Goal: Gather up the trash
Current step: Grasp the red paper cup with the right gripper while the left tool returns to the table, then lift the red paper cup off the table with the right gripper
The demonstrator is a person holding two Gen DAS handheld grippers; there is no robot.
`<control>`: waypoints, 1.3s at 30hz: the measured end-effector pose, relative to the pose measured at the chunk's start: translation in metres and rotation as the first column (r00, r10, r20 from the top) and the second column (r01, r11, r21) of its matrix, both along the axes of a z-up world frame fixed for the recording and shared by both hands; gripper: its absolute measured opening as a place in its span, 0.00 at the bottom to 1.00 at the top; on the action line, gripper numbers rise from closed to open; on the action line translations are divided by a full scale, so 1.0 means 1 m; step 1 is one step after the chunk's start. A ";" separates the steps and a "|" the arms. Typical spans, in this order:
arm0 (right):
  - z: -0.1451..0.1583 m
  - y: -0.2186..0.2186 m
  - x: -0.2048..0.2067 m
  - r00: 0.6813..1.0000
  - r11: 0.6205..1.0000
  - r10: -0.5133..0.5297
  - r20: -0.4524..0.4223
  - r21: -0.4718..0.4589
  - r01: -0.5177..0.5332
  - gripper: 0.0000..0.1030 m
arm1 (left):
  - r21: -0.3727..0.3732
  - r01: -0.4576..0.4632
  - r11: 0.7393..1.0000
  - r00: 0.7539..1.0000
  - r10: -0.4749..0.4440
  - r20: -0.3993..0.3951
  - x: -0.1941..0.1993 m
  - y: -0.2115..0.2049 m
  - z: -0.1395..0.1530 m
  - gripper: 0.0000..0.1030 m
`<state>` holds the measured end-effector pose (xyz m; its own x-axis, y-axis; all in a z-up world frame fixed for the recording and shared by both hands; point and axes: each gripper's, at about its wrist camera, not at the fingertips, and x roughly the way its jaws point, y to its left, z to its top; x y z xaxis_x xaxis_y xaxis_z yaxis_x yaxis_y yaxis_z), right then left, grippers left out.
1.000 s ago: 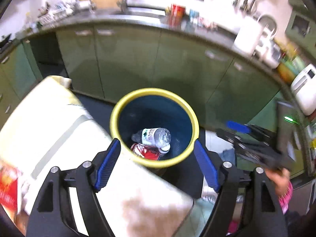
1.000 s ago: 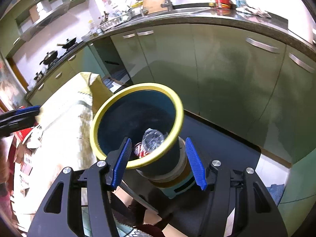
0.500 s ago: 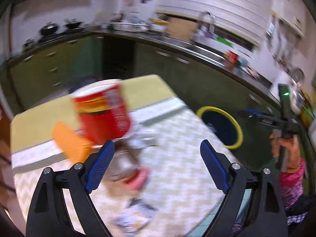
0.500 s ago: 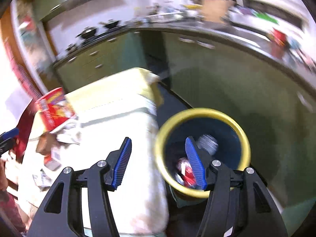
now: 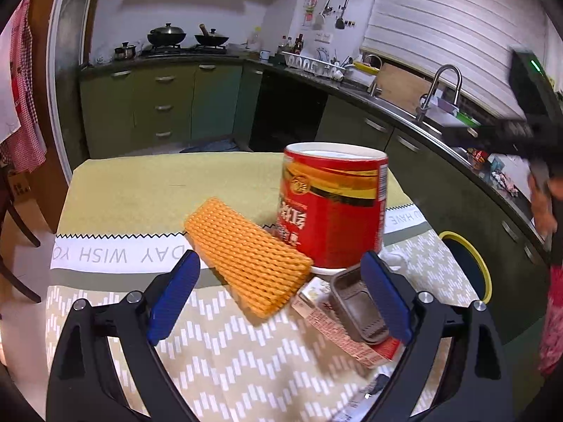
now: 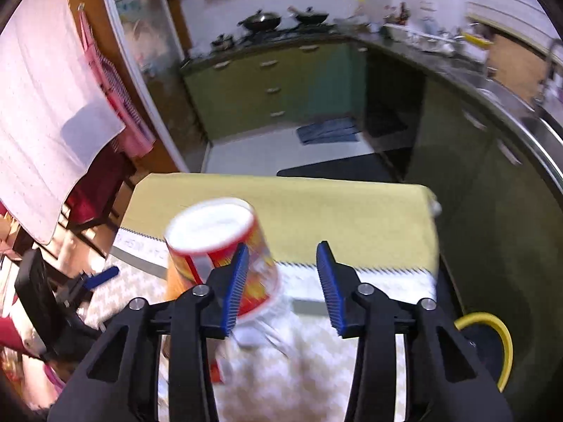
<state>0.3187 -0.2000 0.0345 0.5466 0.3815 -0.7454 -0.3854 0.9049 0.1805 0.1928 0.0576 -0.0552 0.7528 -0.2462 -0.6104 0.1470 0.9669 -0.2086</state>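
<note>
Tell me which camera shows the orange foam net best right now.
The left wrist view: the orange foam net lies sharp and whole on the tablecloth, against the red cup. The right wrist view shows only a blurred orange sliver beside the cup.

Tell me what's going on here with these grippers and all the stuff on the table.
A person is clearing trash off a table with a handheld gripper in each hand. Neither holds anything now. The left gripper, its jaws opening, faces an orange foam net, a red noodle cup and a small grey tray lying on a flat carton. The right gripper, its jaws closing on nothing, hangs over the same cup. The yellow-rimmed bin waits beside the table.
</note>
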 end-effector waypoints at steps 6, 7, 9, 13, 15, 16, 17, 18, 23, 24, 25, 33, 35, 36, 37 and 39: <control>-0.020 0.060 0.051 0.995 0.997 0.016 -0.097 -0.077 -0.024 0.22 | -0.018 -0.004 1.000 1.000 0.004 -0.018 0.007 0.004 -0.010 0.85; -0.023 0.063 0.054 0.995 0.996 0.013 -0.100 -0.084 -0.021 0.22 | -0.019 0.000 1.000 1.000 0.000 -0.022 0.008 0.003 -0.011 0.85; -0.026 0.071 0.064 0.994 0.995 0.004 -0.110 -0.095 -0.015 0.22 | -0.019 0.007 1.000 1.000 -0.007 -0.029 0.009 0.002 -0.014 0.85; -0.032 0.075 0.068 0.992 0.992 0.000 -0.124 -0.125 -0.016 0.22 | -0.016 0.023 1.000 0.999 -0.024 -0.036 0.009 -0.001 -0.017 0.85; -0.036 0.079 0.071 0.991 0.989 -0.002 -0.135 -0.145 -0.018 0.22 | -0.016 0.026 1.000 0.999 -0.027 -0.035 0.009 -0.002 -0.017 0.85; -0.038 0.080 0.074 0.991 0.987 -0.003 -0.137 -0.160 -0.019 0.22 | -0.018 0.028 0.999 0.999 -0.029 -0.035 0.009 -0.003 -0.017 0.85; -0.040 0.080 0.072 0.990 0.985 -0.005 -0.139 -0.171 -0.019 0.22 | -0.020 0.029 0.999 0.999 -0.030 -0.035 0.008 -0.003 -0.017 0.85; -0.042 0.080 0.071 0.990 0.984 -0.006 -0.144 -0.178 -0.020 0.22 | -0.022 0.029 0.999 0.999 -0.030 -0.036 0.008 -0.003 -0.017 0.85; -0.048 0.087 0.067 0.989 0.975 -0.011 -0.150 -0.223 -0.022 0.22 | -0.033 0.036 0.999 0.998 -0.037 -0.042 0.008 -0.003 -0.018 0.85; -0.049 0.087 0.067 0.988 0.974 -0.013 -0.151 -0.227 -0.022 0.22 | -0.034 0.038 0.999 0.998 -0.039 -0.041 0.008 -0.003 -0.018 0.85; -0.050 0.088 0.068 0.988 0.973 -0.014 -0.152 -0.230 -0.022 0.22 | -0.034 0.042 0.999 0.998 -0.043 -0.039 0.007 -0.004 -0.018 0.86; -0.052 0.085 0.068 0.985 0.975 -0.017 -0.172 -0.222 -0.022 0.07 | -0.034 0.052 0.998 0.998 -0.053 -0.039 0.005 -0.007 -0.019 0.86; -0.052 0.083 0.067 0.986 0.976 -0.019 -0.168 -0.217 -0.019 0.07 | -0.034 0.051 0.998 0.998 -0.052 -0.039 0.005 -0.007 -0.019 0.86; -0.052 0.083 0.065 0.986 0.976 -0.019 -0.164 -0.215 -0.017 0.07 | -0.034 0.050 0.998 0.998 -0.052 -0.038 0.005 -0.007 -0.019 0.86; -0.051 0.082 0.064 0.987 0.977 -0.020 -0.157 -0.214 -0.014 0.06 | -0.036 0.050 0.998 0.998 -0.051 -0.037 0.005 -0.007 -0.018 0.86; -0.049 0.082 0.062 0.989 0.978 -0.020 -0.143 -0.210 -0.011 0.06 | -0.037 0.048 0.998 0.998 -0.049 -0.036 0.004 -0.007 -0.018 0.86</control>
<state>0.3802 -0.1182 -0.0150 0.4293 0.2058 -0.8794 -0.3652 0.9301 0.0394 0.1972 0.0505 -0.0734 0.7168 -0.3043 -0.6274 0.1850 0.9505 -0.2497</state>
